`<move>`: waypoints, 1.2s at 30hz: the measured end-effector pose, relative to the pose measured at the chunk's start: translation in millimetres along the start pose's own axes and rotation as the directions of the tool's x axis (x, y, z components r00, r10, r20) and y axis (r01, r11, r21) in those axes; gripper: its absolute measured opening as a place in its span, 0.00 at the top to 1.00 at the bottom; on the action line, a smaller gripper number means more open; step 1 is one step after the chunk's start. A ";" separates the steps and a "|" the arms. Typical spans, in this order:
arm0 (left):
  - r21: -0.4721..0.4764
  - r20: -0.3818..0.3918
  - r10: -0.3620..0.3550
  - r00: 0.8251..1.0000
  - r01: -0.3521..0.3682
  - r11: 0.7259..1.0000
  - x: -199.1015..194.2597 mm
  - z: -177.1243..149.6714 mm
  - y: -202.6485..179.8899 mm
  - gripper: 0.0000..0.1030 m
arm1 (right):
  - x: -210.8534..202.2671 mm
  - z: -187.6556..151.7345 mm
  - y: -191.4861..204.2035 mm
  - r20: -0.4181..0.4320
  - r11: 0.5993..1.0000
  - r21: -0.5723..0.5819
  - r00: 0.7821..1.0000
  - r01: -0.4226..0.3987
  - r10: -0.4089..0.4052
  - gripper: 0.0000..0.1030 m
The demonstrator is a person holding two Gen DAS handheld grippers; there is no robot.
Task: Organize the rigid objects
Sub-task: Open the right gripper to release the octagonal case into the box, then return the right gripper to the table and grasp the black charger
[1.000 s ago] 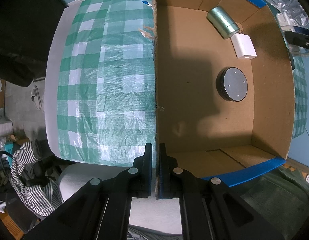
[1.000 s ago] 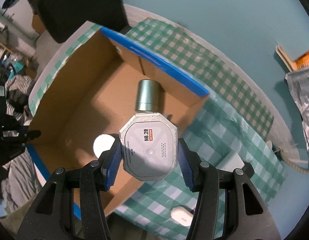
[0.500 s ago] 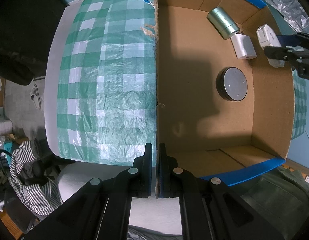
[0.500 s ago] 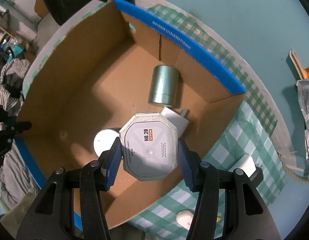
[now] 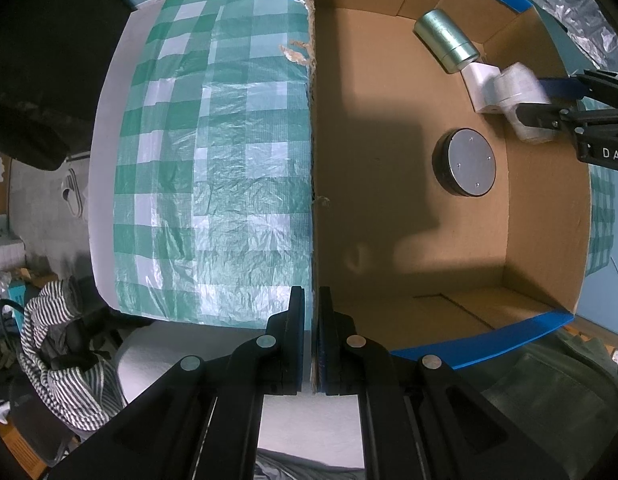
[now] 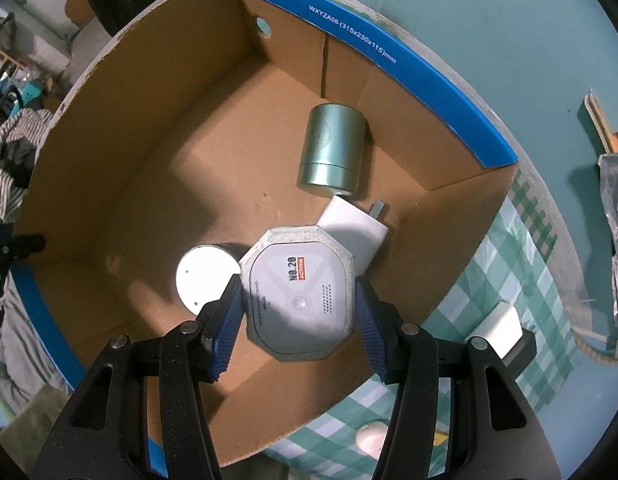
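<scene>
Placing step: right gripper [image 6: 299, 316] pinches the octagonal white device [image 6: 299, 294] over the cardboard box [image 6: 121, 184] floor between round puck [image 6: 203, 276] and white adapter [image 6: 355, 226], left gripper [image 5: 311, 340] clamps the box wall; next, lower and release.

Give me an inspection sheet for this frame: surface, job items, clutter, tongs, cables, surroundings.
Surface: green checked tablecloth, wrinkled, over a round table.
Job's things: cardboard box with blue rims holds a metal canister lying on its side, a white charger block and a round black puck; an octagonal white device hangs over the box interior.
Clutter: small white items on the cloth outside the box.
Tongs: left tongs shut on the box wall; right tongs shut on the octagonal device.
Cables: a cord lies at the table edge.
Surroundings: striped cloth, teal floor, silver bag.
</scene>
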State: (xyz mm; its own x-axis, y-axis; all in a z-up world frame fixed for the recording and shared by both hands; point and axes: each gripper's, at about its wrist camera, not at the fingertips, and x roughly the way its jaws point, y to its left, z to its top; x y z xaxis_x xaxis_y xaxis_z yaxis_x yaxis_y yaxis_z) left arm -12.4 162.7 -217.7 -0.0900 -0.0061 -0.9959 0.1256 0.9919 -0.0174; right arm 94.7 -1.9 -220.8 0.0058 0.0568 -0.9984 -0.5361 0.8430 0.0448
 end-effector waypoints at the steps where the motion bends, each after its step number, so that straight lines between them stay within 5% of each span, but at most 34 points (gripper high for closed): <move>1: 0.001 0.000 -0.001 1.000 0.001 1.000 0.1 -0.4 0.0 0.94 | 0.1 0.0 -0.6 0.000 1.000 0.004 1.000 0.001 -0.001 0.47; 23: 0.008 -0.001 -0.003 1.000 0.003 1.000 -0.8 2.4 -2.0 0.94 | -43.3 -4.5 -4.6 0.097 0.999 0.035 0.995 -0.009 0.005 0.41; 36: 0.010 -0.007 -0.006 1.000 0.006 1.000 -0.5 5.3 -3.0 0.94 | -65.6 -31.1 -70.7 0.095 0.981 0.192 0.995 0.020 -0.039 0.40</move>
State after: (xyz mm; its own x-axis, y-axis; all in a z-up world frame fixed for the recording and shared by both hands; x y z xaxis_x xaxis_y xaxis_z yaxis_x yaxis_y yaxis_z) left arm -7.5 159.0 -217.6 -0.0979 -0.0109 -0.9951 0.1346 0.9906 -0.0241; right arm 106.0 -81.8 -159.6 0.1069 0.0745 -0.9915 -0.3633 0.9312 0.0308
